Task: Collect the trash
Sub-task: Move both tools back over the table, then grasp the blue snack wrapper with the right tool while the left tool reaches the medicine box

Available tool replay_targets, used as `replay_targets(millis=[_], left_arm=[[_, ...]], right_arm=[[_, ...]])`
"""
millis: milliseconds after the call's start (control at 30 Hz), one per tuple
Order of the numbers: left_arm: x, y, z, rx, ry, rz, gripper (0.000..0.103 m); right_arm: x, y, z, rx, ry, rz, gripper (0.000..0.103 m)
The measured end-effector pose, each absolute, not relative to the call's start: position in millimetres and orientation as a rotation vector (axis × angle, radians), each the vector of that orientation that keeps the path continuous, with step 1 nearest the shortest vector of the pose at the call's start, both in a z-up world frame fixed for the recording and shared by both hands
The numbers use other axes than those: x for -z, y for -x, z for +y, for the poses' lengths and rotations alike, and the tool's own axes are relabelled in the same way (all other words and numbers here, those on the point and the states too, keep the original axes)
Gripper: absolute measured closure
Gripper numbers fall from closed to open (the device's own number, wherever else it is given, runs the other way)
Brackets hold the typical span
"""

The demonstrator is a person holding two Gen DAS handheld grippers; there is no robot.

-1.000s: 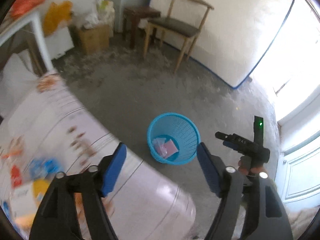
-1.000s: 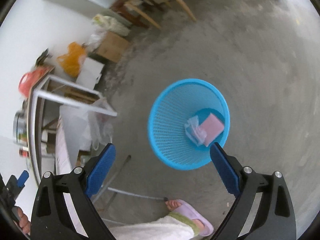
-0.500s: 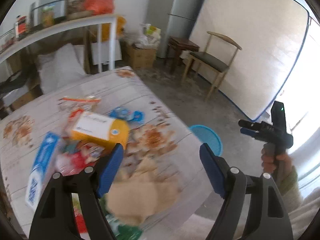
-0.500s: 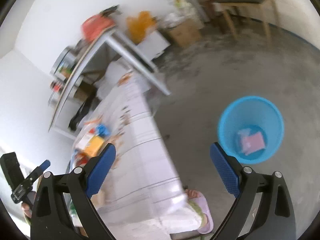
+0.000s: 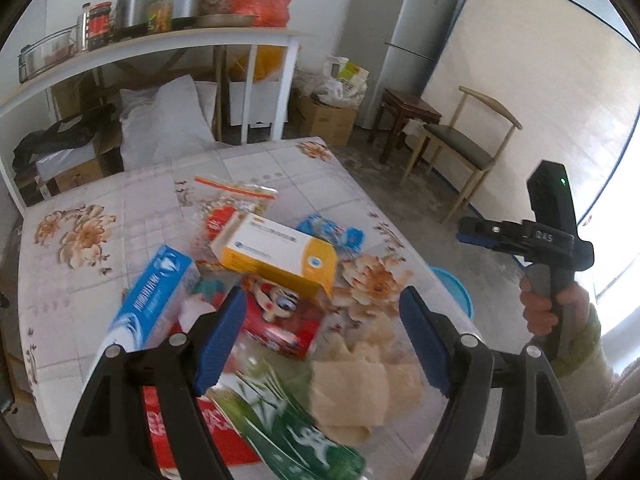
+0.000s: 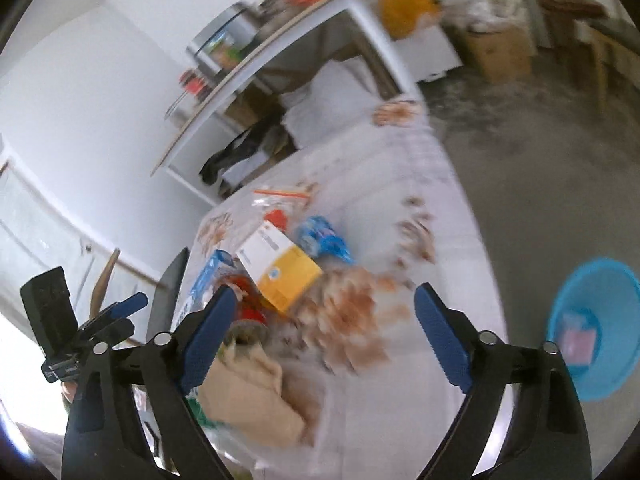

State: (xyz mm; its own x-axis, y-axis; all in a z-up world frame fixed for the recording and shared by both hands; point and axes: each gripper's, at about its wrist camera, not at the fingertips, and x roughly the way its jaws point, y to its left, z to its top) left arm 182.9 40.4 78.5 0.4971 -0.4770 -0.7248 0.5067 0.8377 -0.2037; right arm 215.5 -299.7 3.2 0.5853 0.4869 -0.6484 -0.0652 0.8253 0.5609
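Observation:
A pile of trash lies on the flowered table (image 5: 120, 200): a yellow-and-white box (image 5: 276, 256), a blue toothpaste box (image 5: 156, 300), a red packet (image 5: 280, 324), a beige crumpled wad (image 5: 360, 384), a green wrapper (image 5: 288, 432) and a blue wrapper (image 5: 328, 232). My left gripper (image 5: 322, 312) hovers open above the pile, holding nothing. My right gripper (image 6: 326, 300) hangs over the same pile (image 6: 284, 276); its jaws are closing a little, with nothing between them. On the floor to the right stands the blue basket (image 6: 624, 316) with a pink item (image 6: 580, 340) inside.
A white shelf (image 5: 160, 44) with pots and a red bag stands behind the table. A wooden chair (image 5: 460, 144), a stool, a cardboard box (image 5: 324, 120) and a fridge line the far wall. A hand (image 5: 552, 308) holds the right gripper (image 5: 476, 234) beside the table.
Both views swung away from the blue basket on the floor and up onto the table with the trash pile. The right gripper rolled and its jaws narrowed slightly.

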Motion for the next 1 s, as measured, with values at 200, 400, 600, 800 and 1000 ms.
replay_targets(millis=[200, 400, 600, 800, 1000], left_arm=[[-70, -229, 51, 0.554, -0.010, 0.910, 0.027], [-46, -269, 42, 0.571, 0.018, 1.027, 0.041], [-20, -302, 23, 0.568, -0.013, 1.158, 0.055], [4, -329, -1, 0.563, -0.080, 1.280, 0.055], [9, -338, -8, 0.530, -0.112, 1.341, 0.055]], right_arm=[[16, -281, -267, -0.387, -0.437, 0.982, 0.030], [43, -329, -248, -0.379, -0.347, 1.077, 0.042], [65, -348, -239, -0.413, -0.305, 1.168, 0.045], [76, -346, -234, -0.429, -0.306, 1.220, 0.070], [74, -338, -241, -0.393, -0.334, 1.213, 0.079]])
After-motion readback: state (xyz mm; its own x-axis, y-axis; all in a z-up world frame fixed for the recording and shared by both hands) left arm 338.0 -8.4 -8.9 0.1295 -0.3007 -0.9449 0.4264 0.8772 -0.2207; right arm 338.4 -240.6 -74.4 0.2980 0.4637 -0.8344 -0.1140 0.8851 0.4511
